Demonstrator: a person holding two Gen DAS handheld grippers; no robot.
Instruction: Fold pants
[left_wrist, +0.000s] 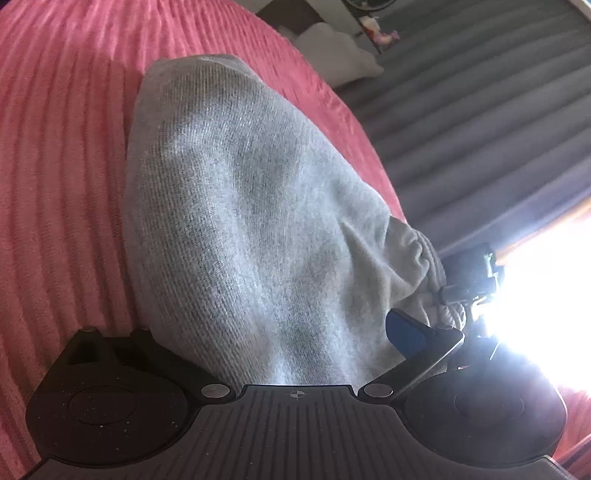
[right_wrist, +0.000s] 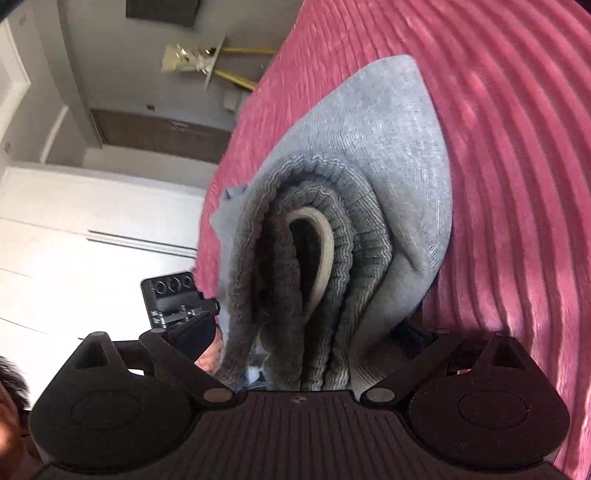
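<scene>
Grey soft knit folded pants (left_wrist: 251, 206) at frame centre look light, floppy; left gripper (left_wrist: 266, 343) jaws spread wide, right gripper (right_wrist: 306, 354) straddling ribbed waistband (right_wrist: 314, 258), grip unclear.

Pink ribbed plush bedspread (left_wrist: 55, 177), grey pleated curtains (left_wrist: 480, 110), white soft toy (left_wrist: 340, 59) on the floor, white panelled wardrobe doors (right_wrist: 92, 229), gold-legged side table (right_wrist: 221, 66)

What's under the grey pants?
A pink ribbed blanket shows all around the grey pants. The part of it right beneath them is covered, so anything hiding there cannot be seen.
</scene>
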